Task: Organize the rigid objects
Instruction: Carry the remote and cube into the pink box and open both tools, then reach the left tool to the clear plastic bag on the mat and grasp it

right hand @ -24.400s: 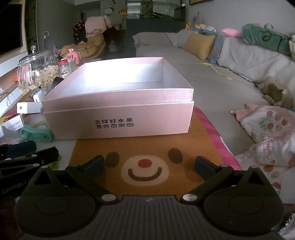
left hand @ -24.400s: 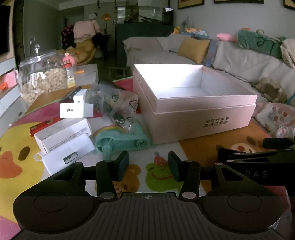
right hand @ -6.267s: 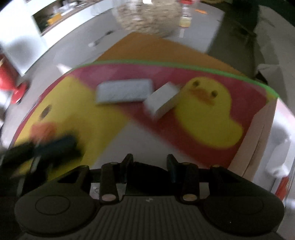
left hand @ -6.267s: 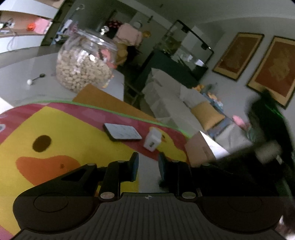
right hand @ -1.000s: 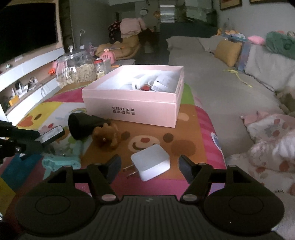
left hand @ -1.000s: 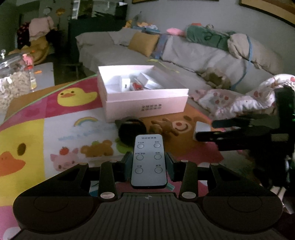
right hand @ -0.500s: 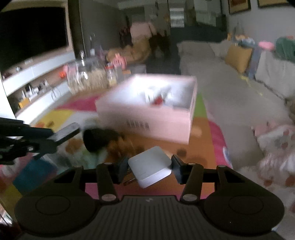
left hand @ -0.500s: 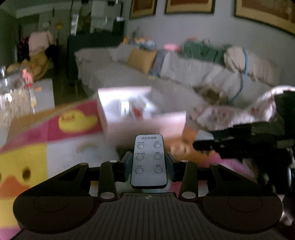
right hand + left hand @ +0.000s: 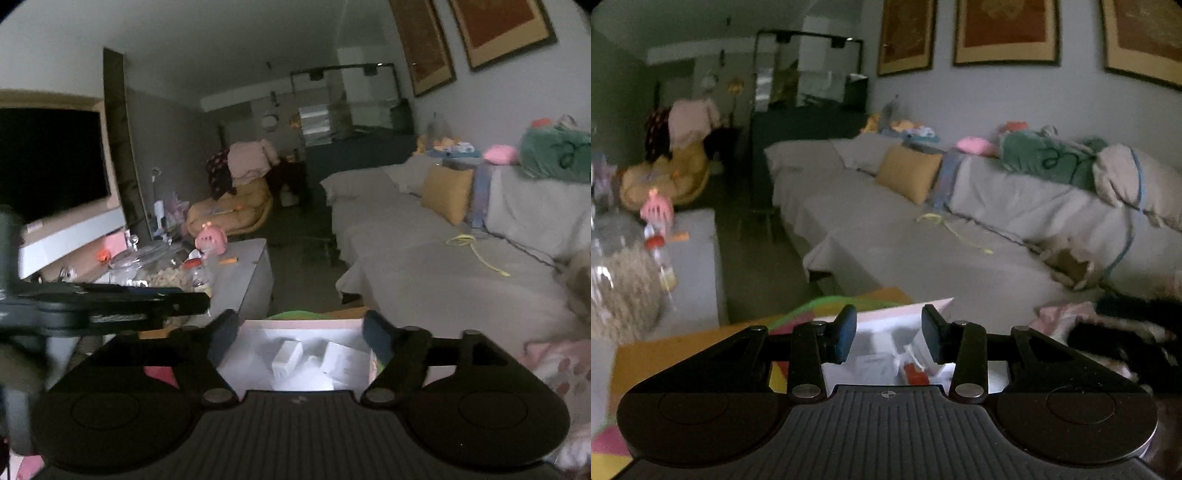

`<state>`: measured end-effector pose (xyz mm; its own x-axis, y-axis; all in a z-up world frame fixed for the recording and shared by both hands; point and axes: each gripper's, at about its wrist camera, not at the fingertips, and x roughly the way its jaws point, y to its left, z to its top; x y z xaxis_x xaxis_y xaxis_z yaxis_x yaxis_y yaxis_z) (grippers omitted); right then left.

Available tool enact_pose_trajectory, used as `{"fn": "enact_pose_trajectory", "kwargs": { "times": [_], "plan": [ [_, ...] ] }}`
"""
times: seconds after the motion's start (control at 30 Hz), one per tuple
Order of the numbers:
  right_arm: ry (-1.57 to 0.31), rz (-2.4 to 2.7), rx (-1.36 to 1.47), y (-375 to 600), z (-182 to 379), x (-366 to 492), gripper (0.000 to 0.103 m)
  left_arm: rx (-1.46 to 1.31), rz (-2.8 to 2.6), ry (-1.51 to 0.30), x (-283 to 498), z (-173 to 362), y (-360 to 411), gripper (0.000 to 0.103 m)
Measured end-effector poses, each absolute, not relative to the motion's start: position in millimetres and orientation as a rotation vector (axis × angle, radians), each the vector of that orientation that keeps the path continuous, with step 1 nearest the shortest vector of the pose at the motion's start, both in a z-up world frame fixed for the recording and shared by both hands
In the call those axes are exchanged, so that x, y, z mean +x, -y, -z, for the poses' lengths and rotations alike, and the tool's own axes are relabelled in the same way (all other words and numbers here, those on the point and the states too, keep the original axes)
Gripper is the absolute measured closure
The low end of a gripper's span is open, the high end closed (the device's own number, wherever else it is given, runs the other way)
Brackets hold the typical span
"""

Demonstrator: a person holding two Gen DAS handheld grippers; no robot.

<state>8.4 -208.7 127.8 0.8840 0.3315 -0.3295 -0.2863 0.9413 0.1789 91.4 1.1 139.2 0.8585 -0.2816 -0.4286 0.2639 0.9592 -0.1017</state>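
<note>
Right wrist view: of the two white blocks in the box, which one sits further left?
The smaller upright block sits further left in the pink box. The other white block is wider and lies toward the right wall.

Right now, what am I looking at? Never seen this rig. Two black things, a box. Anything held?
No robot: a person carries two handheld two-finger grippers, each with a fisheye camera looking along its fingers. The left-wrist view shows the left gripper, open and empty. The right-wrist view shows the right gripper, also open and empty; the dark bar at its left looks like the other gripper. Both hang above the pink box, which holds small white boxes and something red. Behind: a grey sofa.
</note>
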Motion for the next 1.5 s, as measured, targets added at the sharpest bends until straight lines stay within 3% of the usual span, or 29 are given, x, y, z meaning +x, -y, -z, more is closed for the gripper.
{"fn": "enact_pose_trajectory", "kwargs": {
  "times": [0.13,0.37,0.77,1.5],
  "plan": [
    [-0.460,-0.260,0.047,215.3,-76.5,-6.8,0.021,-0.147,0.256,-0.484,68.1,-114.1,-25.9,0.060],
    [-0.633,-0.279,0.034,218.7,-15.9,-27.3,0.021,-0.049,0.253,-0.605,-12.9,-73.5,-36.2,0.060],
    [-0.666,-0.302,-0.006,198.4,-2.0,-40.3,0.021,0.058,0.384,-0.645,-93.7,-62.5,-18.5,0.060],
    [-0.680,-0.317,0.030,200.9,0.5,-34.9,0.019,0.101,0.472,-0.741,-66.3,-28.7,26.6,0.060]
  ]
}}
